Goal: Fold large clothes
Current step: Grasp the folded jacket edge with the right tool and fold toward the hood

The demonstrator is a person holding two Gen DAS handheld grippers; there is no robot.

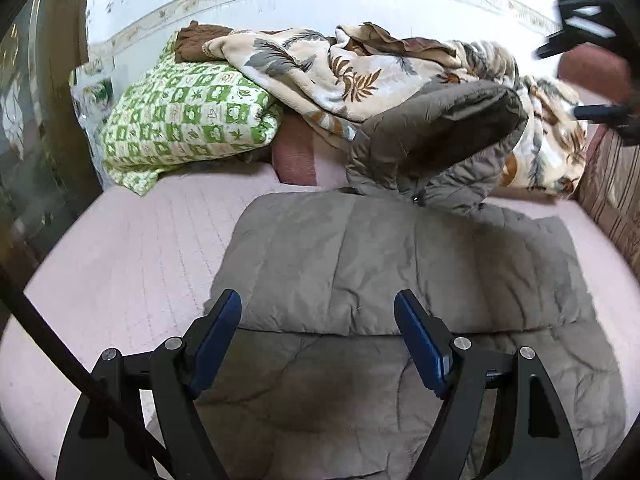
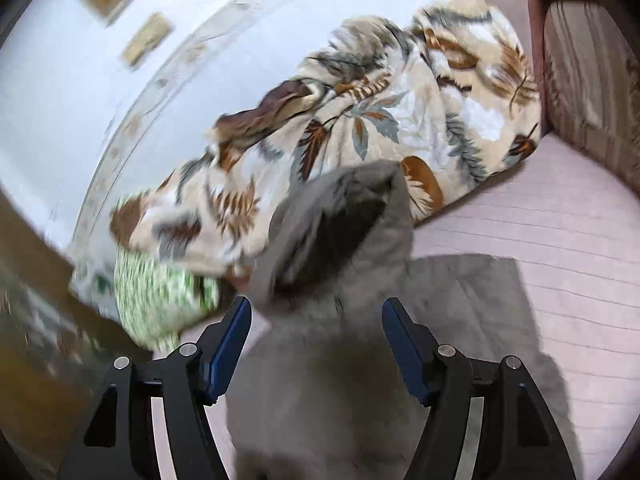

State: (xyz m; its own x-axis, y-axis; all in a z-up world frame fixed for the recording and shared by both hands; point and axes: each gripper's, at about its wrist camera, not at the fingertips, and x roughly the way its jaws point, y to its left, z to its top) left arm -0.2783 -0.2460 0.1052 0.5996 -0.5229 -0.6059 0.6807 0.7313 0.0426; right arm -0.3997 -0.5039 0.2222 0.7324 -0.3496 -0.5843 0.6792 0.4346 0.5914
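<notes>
A grey-brown quilted hooded jacket (image 1: 400, 264) lies on the pink bed sheet (image 1: 132, 252), its body folded flat. Its hood (image 1: 444, 140) stands up at the far end against the bedding. My left gripper (image 1: 318, 304) is open and empty, hovering just above the jacket's near fold. My right gripper (image 2: 316, 312) is open and empty above the jacket (image 2: 320, 400), with the hood (image 2: 340, 232) right in front of it. The right wrist view is motion-blurred. The right gripper also shows at the upper right edge of the left wrist view (image 1: 588, 36).
A leaf-print blanket (image 1: 340, 68) is heaped at the back of the bed. A green-and-white checked quilt (image 1: 188, 116) lies at the back left. A striped headboard (image 1: 616, 196) bounds the right side. A dark wooden frame (image 1: 60, 20) stands at the left.
</notes>
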